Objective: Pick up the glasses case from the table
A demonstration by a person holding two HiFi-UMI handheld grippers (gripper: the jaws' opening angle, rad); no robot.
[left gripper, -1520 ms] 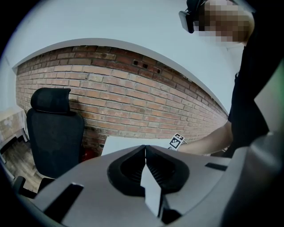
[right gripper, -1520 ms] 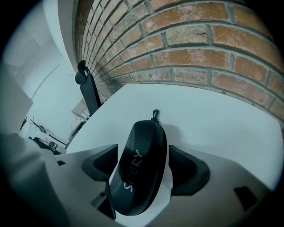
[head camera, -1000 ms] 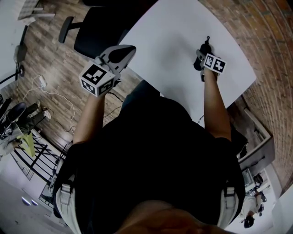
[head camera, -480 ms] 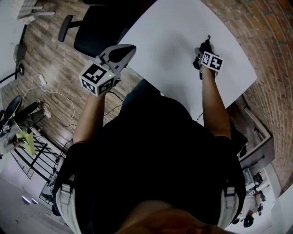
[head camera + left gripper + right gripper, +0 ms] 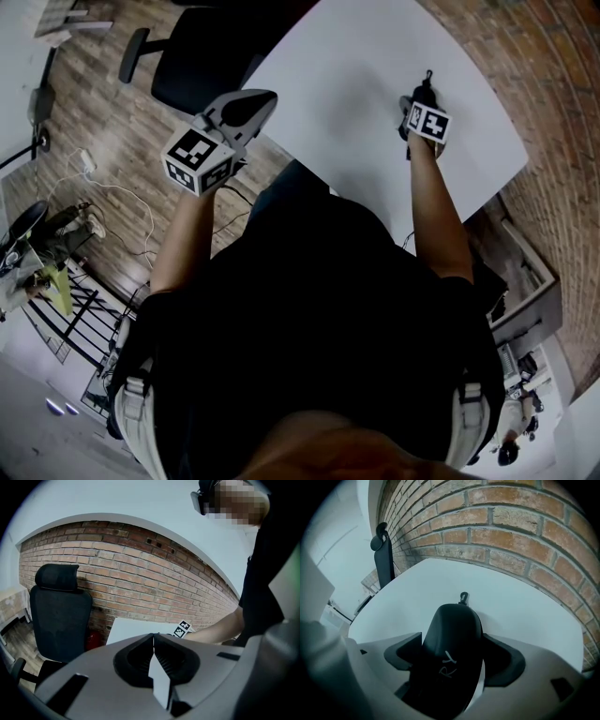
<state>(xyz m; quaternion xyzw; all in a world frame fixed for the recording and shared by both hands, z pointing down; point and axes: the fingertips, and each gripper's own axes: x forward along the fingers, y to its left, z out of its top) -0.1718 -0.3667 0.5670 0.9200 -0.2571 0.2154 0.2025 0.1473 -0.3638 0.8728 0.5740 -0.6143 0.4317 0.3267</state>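
Observation:
The black glasses case (image 5: pixel 452 644) sits between my right gripper's jaws, its small loop (image 5: pixel 463 596) pointing away over the white table (image 5: pixel 525 616). My right gripper (image 5: pixel 452 639) is shut on the case. In the head view the case (image 5: pixel 418 96) shows as a dark shape just past the marker cube of the right gripper (image 5: pixel 419 101), near the table's (image 5: pixel 356 66) right side. Whether the case touches the table I cannot tell. My left gripper (image 5: pixel 265 97) hangs at the table's left edge, shut and empty, its jaws pressed together (image 5: pixel 153 639).
A black office chair (image 5: pixel 202 56) stands at the table's far left corner, also seen in the left gripper view (image 5: pixel 58 616). A brick wall (image 5: pixel 553 112) runs along the table's right side. Cables (image 5: pixel 94 187) lie on the wooden floor at left.
The right gripper with the case has shifted slightly up and to the left in the head view. The left gripper has stayed put.

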